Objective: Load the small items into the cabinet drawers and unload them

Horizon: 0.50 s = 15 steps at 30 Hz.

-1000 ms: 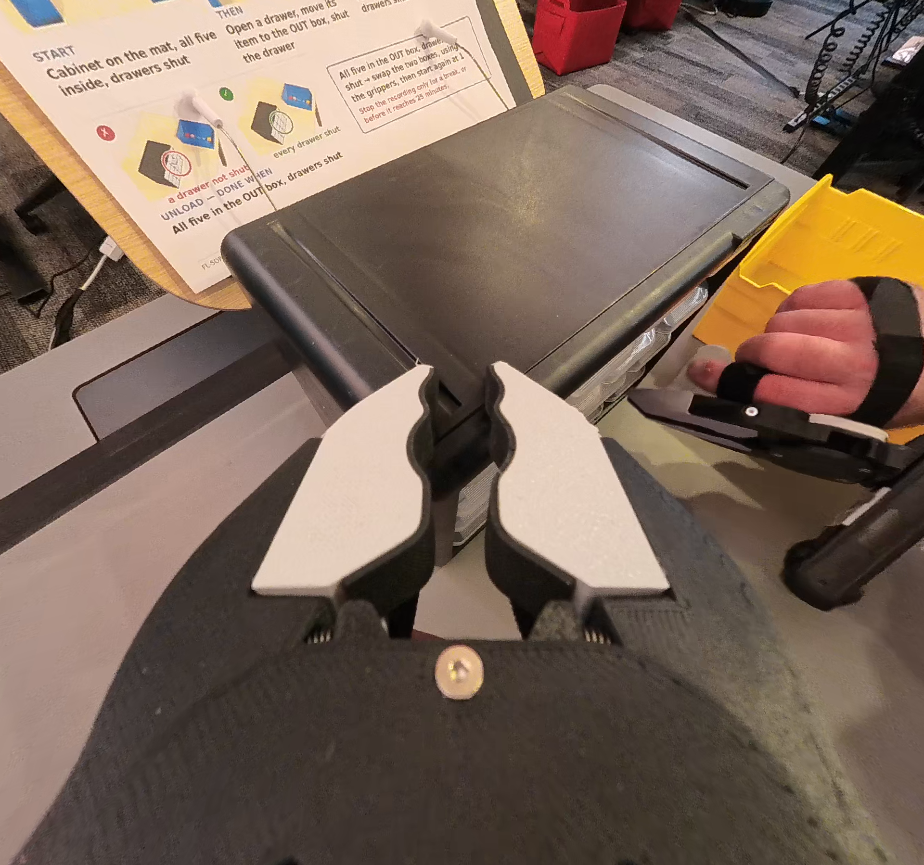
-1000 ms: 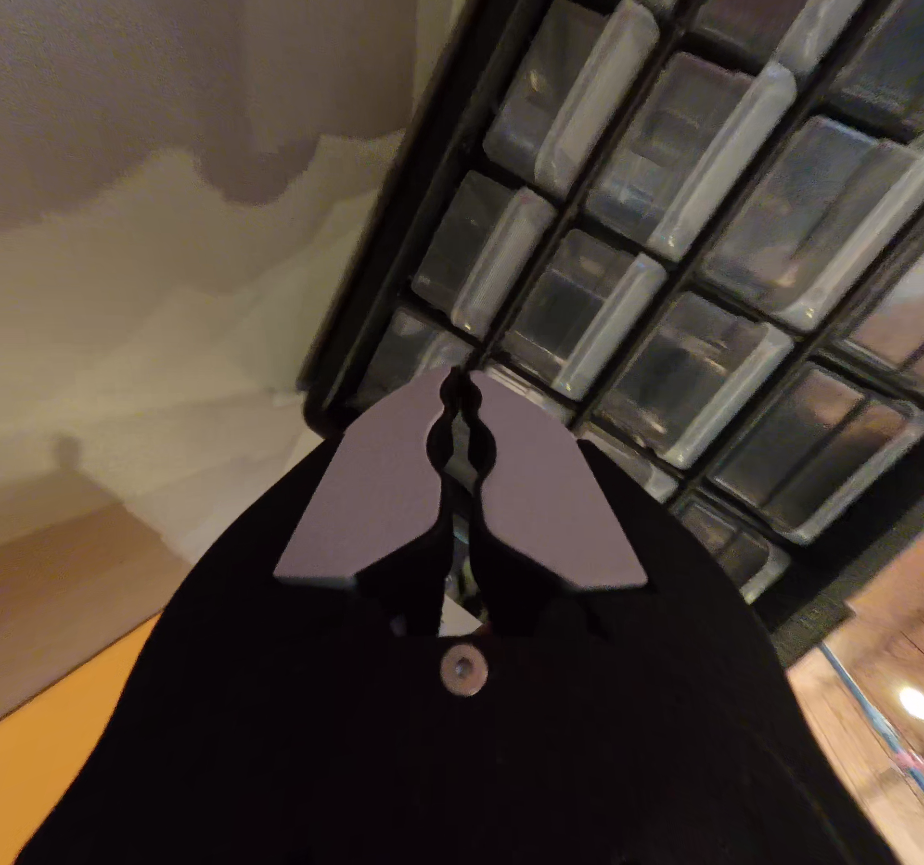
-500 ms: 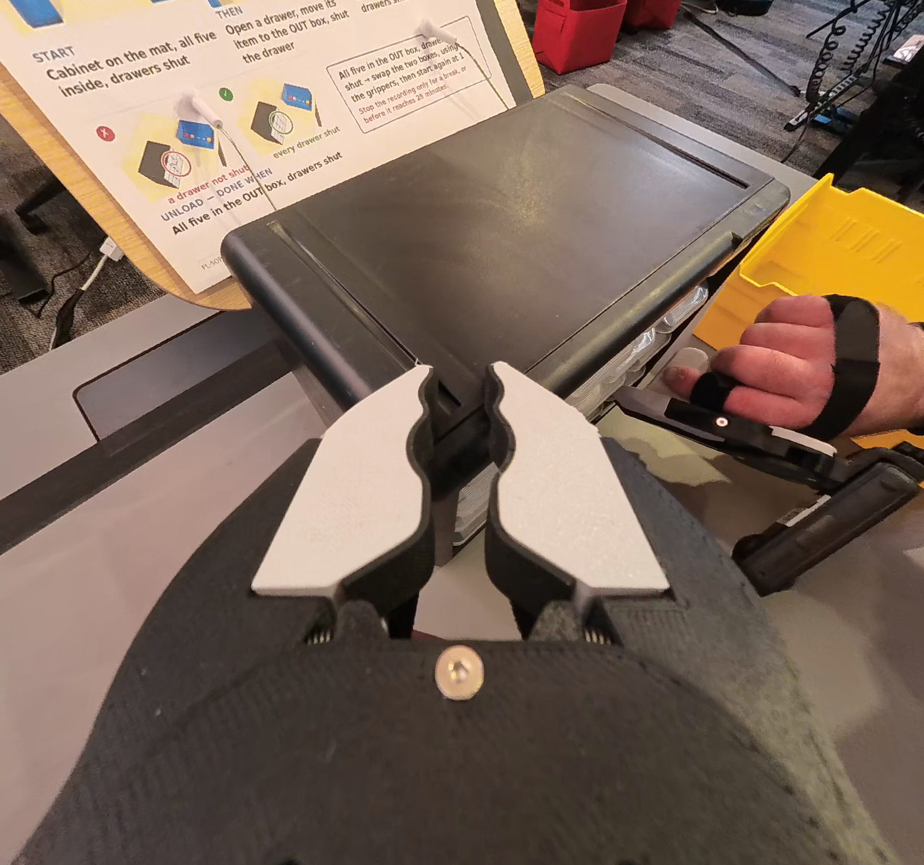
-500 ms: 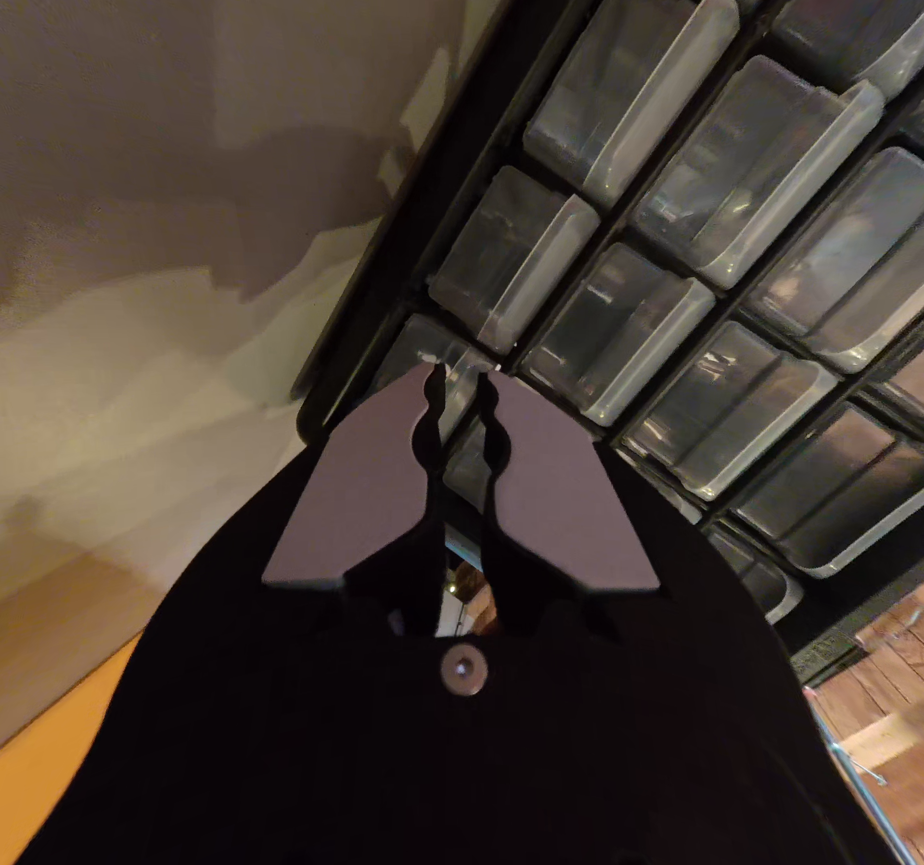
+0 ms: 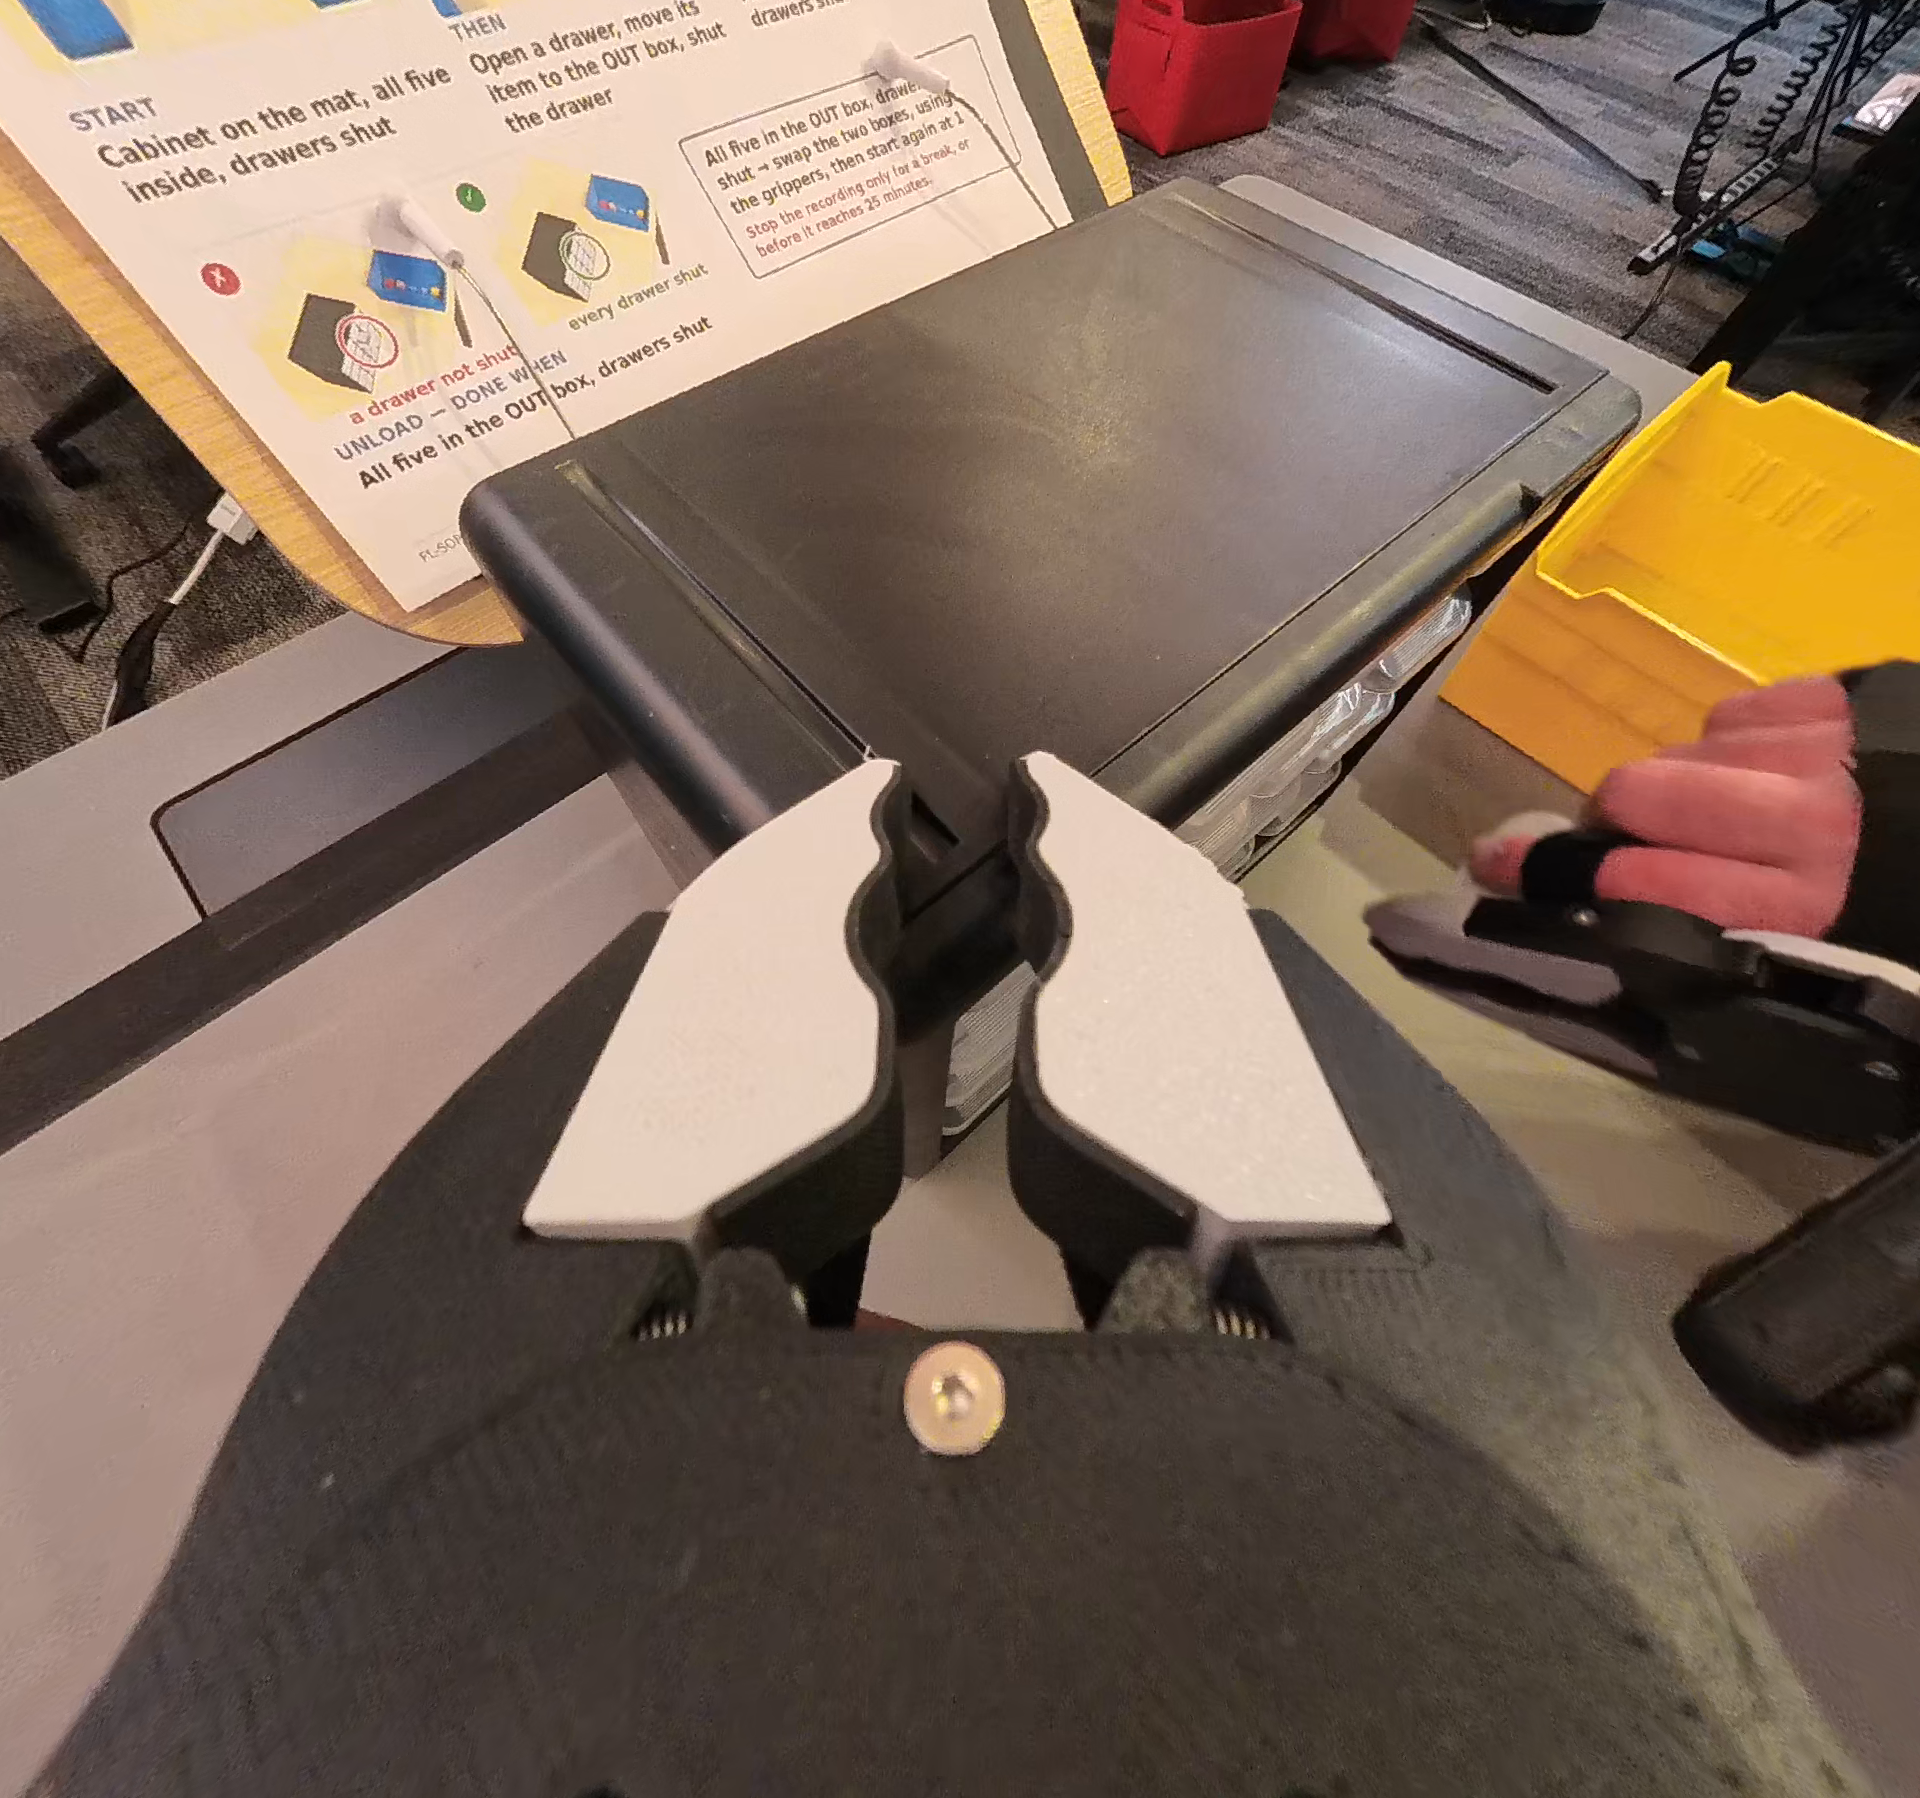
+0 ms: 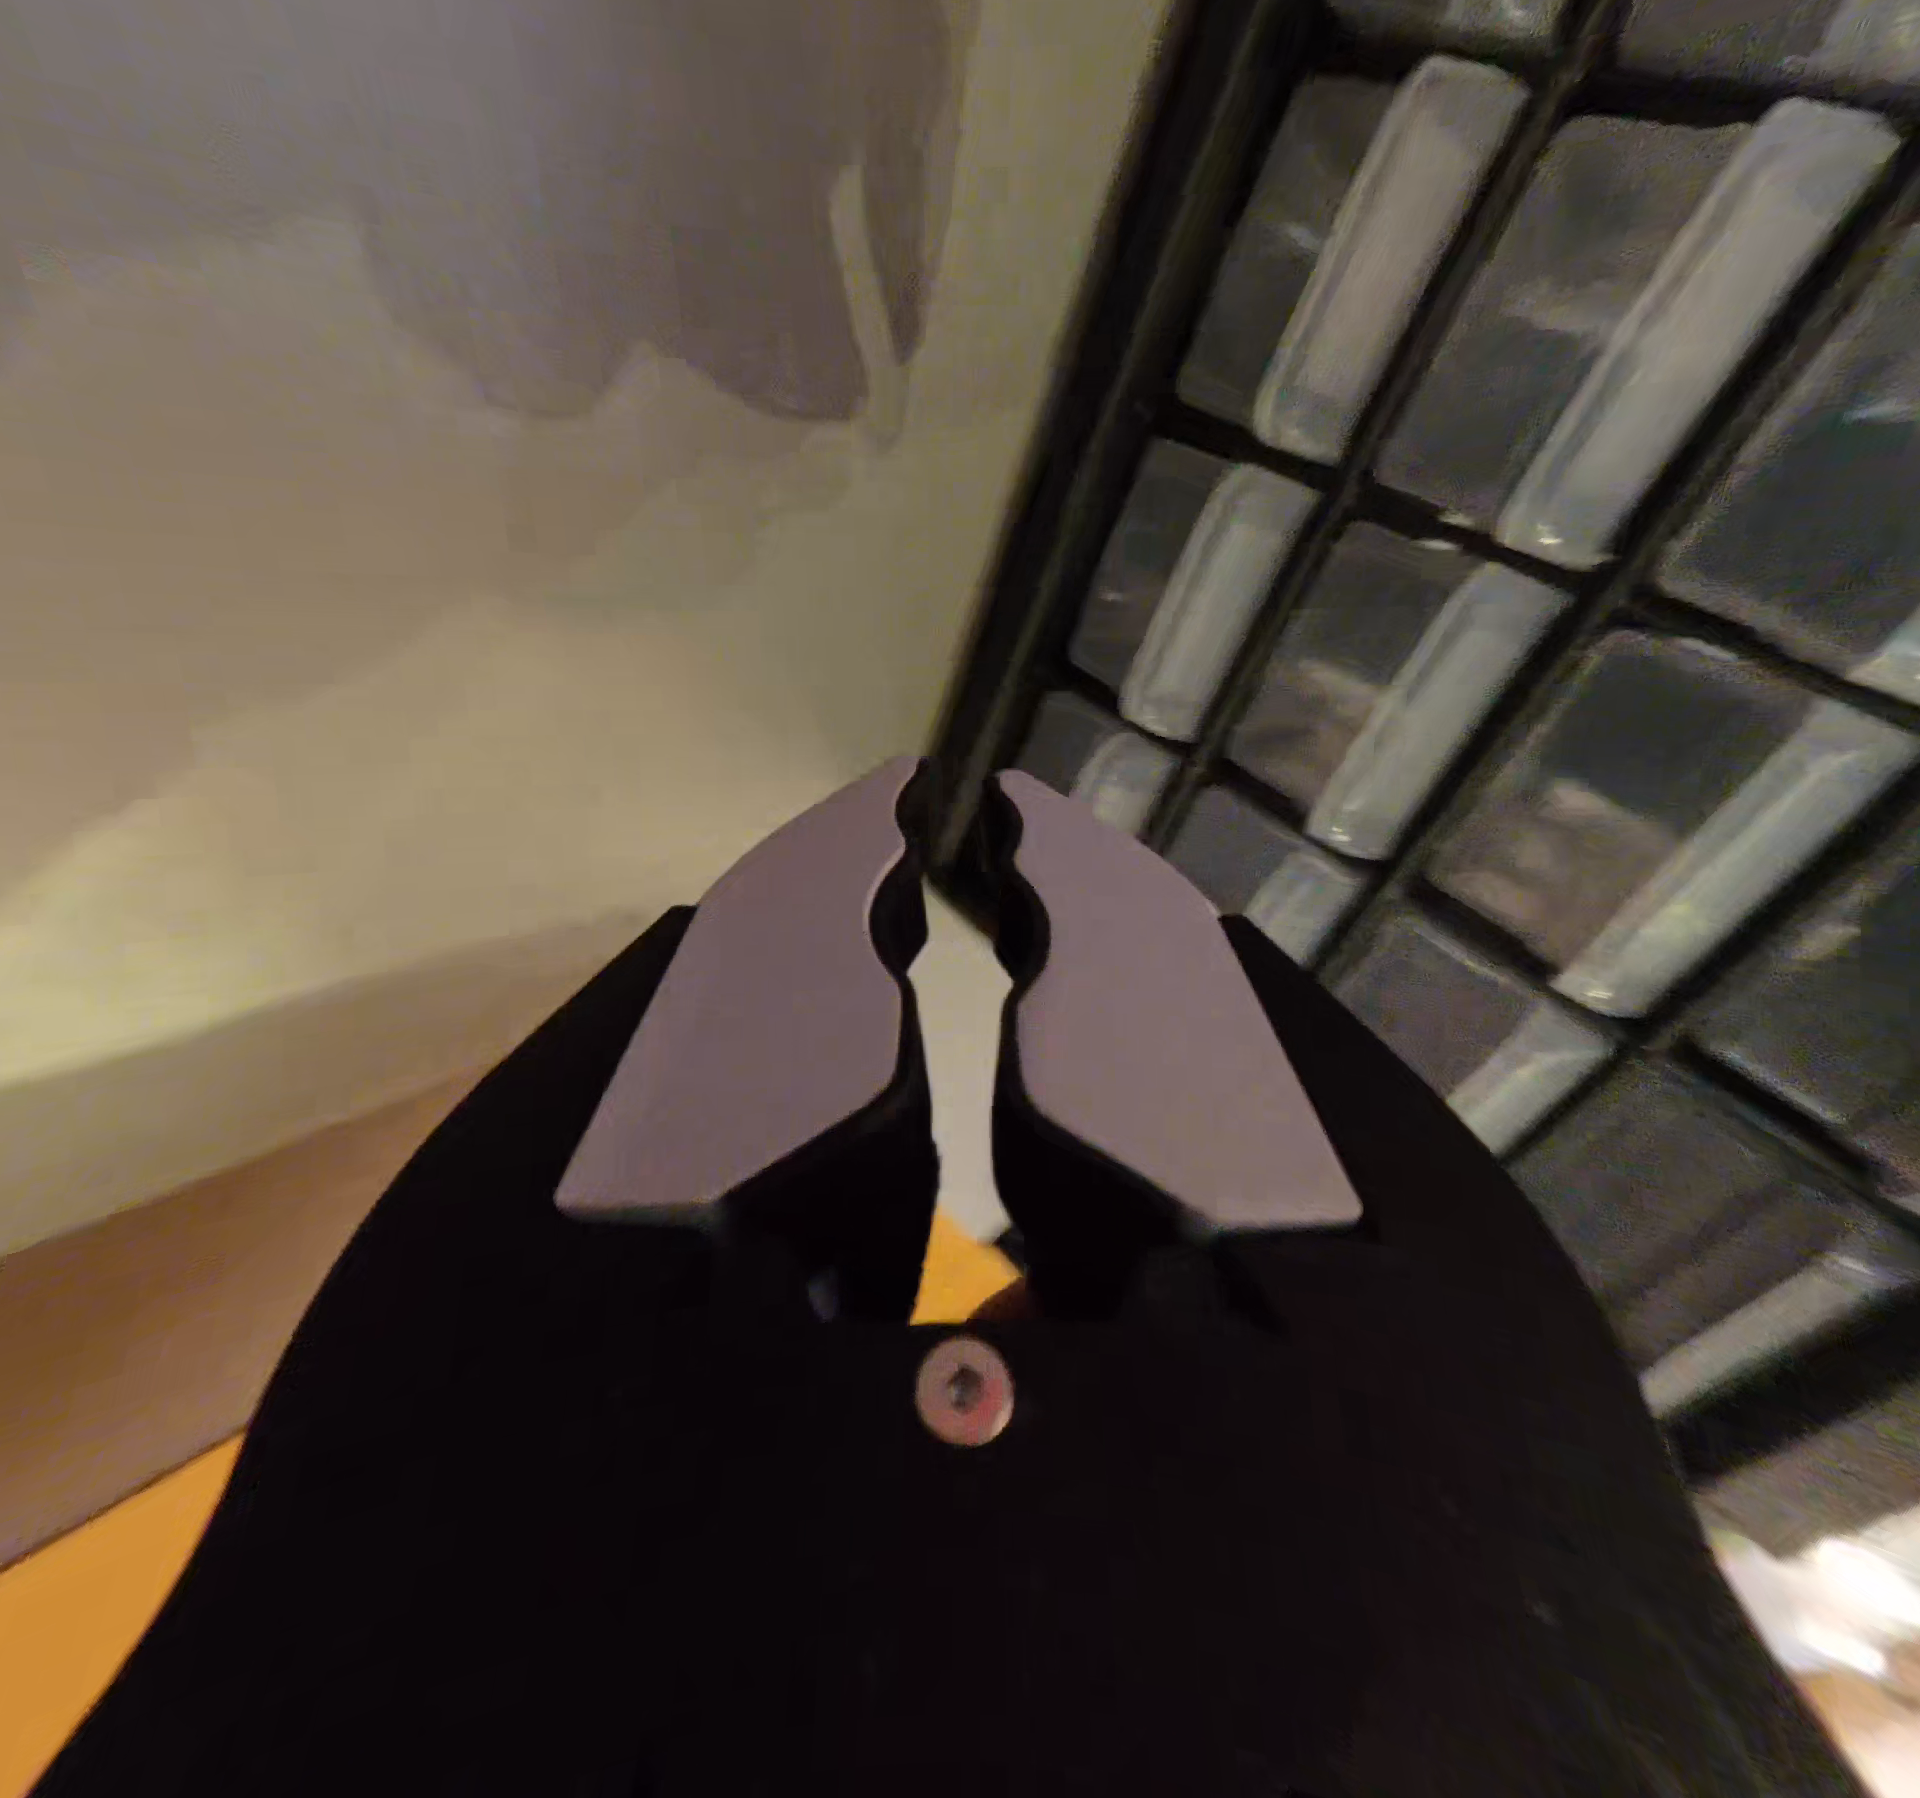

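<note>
Drawers (image 6: 1455,709) blurred, contents indistinct

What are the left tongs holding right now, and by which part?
The left tongs are clamped on the black cabinet, gripping its near top corner. The right tongs hold nothing, with a gap between their fingers beside the cabinet's front edge.

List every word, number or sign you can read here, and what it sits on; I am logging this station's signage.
Instruction sheet on the wooden board behind the cabinet: printed headings, captions and a boxed note, legible, but I do not copy writing.
Same sheet: a small red round mark and a green one.
Yellow bin: raised marks, too small to read.
Cabinet and drawers: none visible.
</note>
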{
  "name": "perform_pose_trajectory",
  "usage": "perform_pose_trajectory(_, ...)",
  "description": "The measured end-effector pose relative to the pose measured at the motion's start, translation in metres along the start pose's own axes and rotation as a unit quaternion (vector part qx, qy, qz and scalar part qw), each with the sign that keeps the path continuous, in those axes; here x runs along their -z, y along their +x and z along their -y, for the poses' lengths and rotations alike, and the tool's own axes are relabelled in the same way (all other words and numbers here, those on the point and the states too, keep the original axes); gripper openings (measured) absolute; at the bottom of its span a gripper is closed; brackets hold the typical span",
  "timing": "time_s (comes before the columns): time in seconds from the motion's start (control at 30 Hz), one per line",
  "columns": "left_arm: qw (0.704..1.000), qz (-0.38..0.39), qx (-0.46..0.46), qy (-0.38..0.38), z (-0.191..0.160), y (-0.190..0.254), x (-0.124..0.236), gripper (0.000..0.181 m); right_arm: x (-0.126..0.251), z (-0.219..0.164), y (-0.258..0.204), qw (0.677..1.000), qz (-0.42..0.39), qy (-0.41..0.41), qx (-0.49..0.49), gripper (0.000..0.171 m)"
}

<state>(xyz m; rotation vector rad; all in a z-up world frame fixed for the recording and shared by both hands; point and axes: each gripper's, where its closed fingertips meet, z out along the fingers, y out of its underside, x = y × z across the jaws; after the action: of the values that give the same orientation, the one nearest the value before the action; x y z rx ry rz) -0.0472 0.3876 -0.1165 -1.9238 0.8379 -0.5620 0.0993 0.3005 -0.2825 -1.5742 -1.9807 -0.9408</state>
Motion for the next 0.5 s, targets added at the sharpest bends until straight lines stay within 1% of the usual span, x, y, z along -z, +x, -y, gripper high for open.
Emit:
perform_pose_trajectory(0.07,1.0,-0.001,0.001,0.001,0.0,0.0,0.0,0.019,0.012,0.01,-0.013,0.994,0.082,-0.004,-0.067,0.007)
perform_pose_trajectory(0.17,1.0,0.0,0.0,0.004,0.0,0.0,0.0,0.02,0.023,0.02,-0.018,0.973,0.161,-0.003,-0.164,0.009)
perform_pose_trajectory(0.23,1.0,0.0,0.0,0.005,0.0,0.0,0.0,0.019,0.03,0.032,-0.016,0.942,0.198,0.022,-0.27,0.009)
perform_pose_trajectory(0.3,1.0,-0.001,-0.001,0.003,0.0,0.0,0.0,0.019,0.036,0.048,-0.012,0.9,0.214,0.077,-0.372,0.011)
perform_pose_trajectory(0.33,1.0,-0.002,0.0,0.002,0.0,0.0,0.0,0.019,0.036,0.053,-0.007,0.865,0.214,0.107,-0.441,0.013)
perform_pose_trajectory(0.37,1.0,-0.002,-0.001,0.002,0.0,0.0,0.0,0.019,0.037,0.057,-0.001,0.819,0.214,0.144,-0.513,0.013)
perform_pose_trajectory(0.43,1.0,-0.002,0.001,0.006,0.0,0.0,0.0,0.018,0.034,0.051,0.014,0.709,0.183,0.21,-0.648,0.017)
perform_pose_trajectory(0.5,1.0,-0.002,0.001,0.01,0.0,0.0,0.0,0.019,0.023,0.032,0.018,0.612,0.153,0.24,-0.738,0.017)
